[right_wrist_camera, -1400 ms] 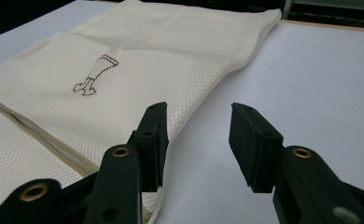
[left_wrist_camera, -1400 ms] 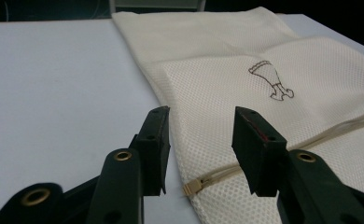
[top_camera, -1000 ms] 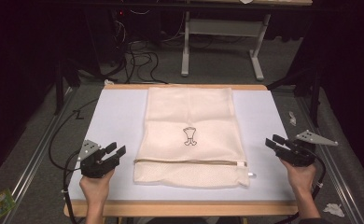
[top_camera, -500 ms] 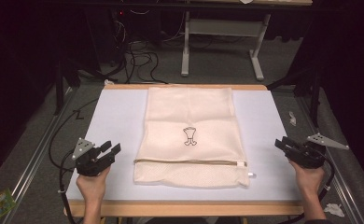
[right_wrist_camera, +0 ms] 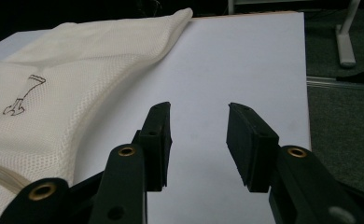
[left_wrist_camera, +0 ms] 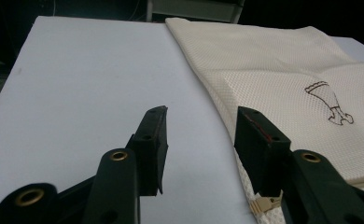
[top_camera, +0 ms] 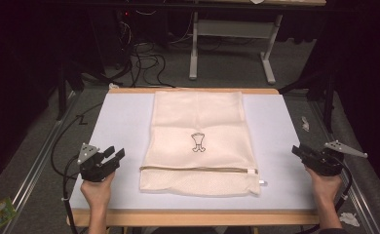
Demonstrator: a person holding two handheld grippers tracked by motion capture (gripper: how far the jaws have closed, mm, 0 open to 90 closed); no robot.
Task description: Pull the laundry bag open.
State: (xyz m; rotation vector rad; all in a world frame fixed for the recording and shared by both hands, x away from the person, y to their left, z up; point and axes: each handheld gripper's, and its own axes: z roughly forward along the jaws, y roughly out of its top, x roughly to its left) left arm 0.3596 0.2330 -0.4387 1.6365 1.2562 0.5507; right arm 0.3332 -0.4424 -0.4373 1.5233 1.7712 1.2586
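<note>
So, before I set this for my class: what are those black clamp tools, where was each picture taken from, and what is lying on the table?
A person sits at a white table and holds a hand tool with two black jaws in each hand. The high view looks down from above: the left gripper is at the left, the right gripper at the right. The other two pictures come from small cameras riding on each tool, looking along its jaws. Between the tools lies a cream mesh bag, flat, with a zip near the person and a small printed drawing. Both tools have their jaws apart and hold nothing; the right one's jaws have just been closing a little.
</note>
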